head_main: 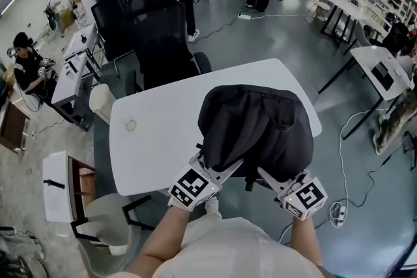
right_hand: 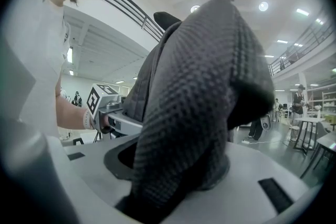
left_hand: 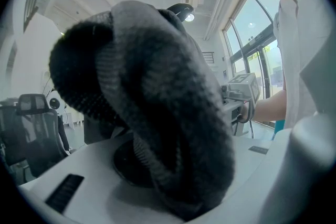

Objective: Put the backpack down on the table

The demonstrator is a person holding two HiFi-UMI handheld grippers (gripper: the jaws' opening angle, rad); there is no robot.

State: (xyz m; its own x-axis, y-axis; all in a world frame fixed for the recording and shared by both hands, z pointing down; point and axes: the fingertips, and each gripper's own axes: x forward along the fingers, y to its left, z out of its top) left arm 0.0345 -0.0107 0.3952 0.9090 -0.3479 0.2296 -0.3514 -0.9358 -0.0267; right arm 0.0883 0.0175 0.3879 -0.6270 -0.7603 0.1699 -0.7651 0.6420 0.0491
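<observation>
A black backpack (head_main: 257, 127) is over the near right part of the white table (head_main: 156, 133); whether it rests on the top I cannot tell. My left gripper (head_main: 212, 169) is shut on its left padded shoulder strap (left_hand: 168, 113), which fills the left gripper view. My right gripper (head_main: 267, 178) is shut on the right padded strap (right_hand: 194, 102). Both grippers are at the pack's near lower edge, side by side. The strap hides each gripper's fingertips in its own view. The opposite gripper shows beyond each strap: the right gripper (left_hand: 239, 94) and the left gripper (right_hand: 107, 107).
A black office chair (head_main: 159, 36) stands at the table's far side. A small round object (head_main: 131, 125) lies on the table's left part. A pale chair (head_main: 111, 218) is near left, a power strip (head_main: 337, 211) on the floor right. Desks and people fill the room beyond.
</observation>
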